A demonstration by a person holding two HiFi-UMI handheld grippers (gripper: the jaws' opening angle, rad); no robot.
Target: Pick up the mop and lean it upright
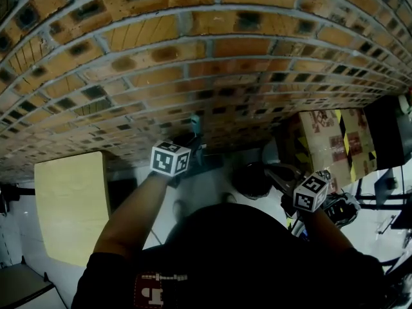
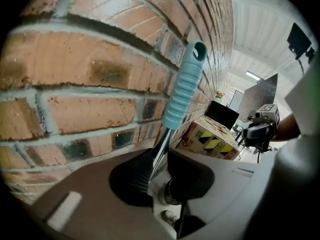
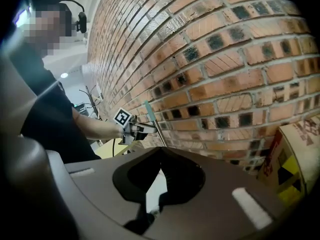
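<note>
The mop's handle (image 2: 182,86) has a ribbed teal grip with a hanging hole, and it stands nearly upright close against the brick wall (image 2: 75,59). Its metal shaft runs down between the jaws of my left gripper (image 2: 159,158), which is shut on it just under the grip. The head view shows the teal tip (image 1: 195,122) above the left gripper (image 1: 193,148). My right gripper (image 3: 160,151) is off to the right with its jaw tips together and nothing between them; it faces the left gripper (image 3: 142,129) and the mop's shaft (image 3: 159,135). The mop's head is hidden.
A cardboard box (image 1: 335,140) with yellow and black tape stands against the wall on the right. A pale wooden tabletop (image 1: 71,205) is at the left. A dark round thing (image 1: 251,180) sits on the floor near the right gripper (image 1: 283,176). A black monitor (image 2: 223,115) stands beyond the box.
</note>
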